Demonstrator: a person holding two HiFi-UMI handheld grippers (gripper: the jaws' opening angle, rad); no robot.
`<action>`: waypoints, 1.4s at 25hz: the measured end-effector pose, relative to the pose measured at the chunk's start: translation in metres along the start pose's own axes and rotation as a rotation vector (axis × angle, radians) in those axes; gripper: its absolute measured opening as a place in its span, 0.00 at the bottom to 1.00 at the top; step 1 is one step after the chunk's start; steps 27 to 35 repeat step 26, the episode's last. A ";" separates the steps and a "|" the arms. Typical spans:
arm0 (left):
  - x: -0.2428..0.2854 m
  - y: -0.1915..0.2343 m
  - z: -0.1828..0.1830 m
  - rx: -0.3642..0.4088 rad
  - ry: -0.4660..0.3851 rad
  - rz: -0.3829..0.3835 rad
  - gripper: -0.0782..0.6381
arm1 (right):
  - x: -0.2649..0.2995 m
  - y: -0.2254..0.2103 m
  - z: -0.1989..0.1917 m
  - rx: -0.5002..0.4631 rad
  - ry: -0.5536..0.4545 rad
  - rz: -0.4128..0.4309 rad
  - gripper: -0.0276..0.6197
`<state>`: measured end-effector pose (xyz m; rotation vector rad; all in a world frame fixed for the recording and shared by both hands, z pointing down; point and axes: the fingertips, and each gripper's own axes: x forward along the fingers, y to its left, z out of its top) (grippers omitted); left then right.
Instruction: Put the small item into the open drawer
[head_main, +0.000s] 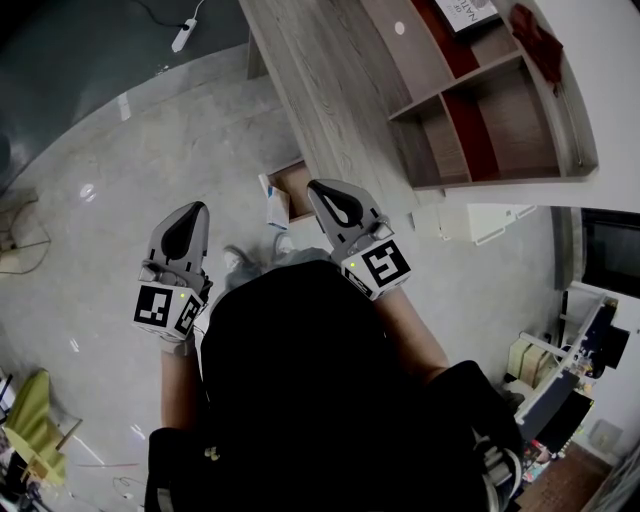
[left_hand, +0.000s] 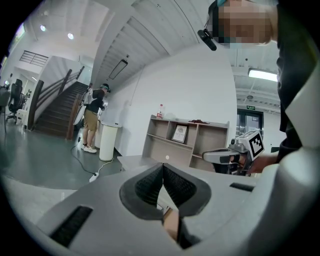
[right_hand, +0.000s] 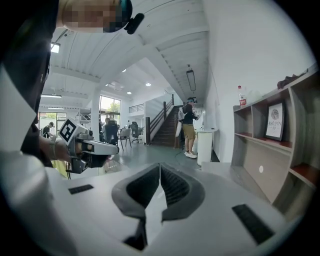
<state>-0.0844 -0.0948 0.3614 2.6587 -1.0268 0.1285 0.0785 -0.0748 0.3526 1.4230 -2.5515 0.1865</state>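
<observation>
Grippers in both hands are seen from above, held out before a standing person. At left, the left gripper (head_main: 192, 212) has its claw pressed together on nothing, apparently idle. Right of it, a small white-and-blue box (head_main: 277, 202) stands at the open drawer (head_main: 297, 183) under the wooden desk (head_main: 330, 90); whether it is inside or against the drawer's edge is unclear. The right gripper (head_main: 322, 190), likewise closed and empty, points toward that drawer.
</observation>
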 end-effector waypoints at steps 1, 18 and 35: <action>0.000 0.001 0.000 0.000 0.001 0.000 0.11 | 0.001 0.000 -0.001 0.001 0.002 0.001 0.06; -0.010 0.007 -0.005 -0.008 0.015 0.016 0.11 | 0.006 0.006 -0.010 0.018 0.030 0.001 0.06; -0.012 0.006 -0.008 -0.011 0.015 0.020 0.11 | 0.008 0.007 -0.013 0.020 0.036 0.005 0.06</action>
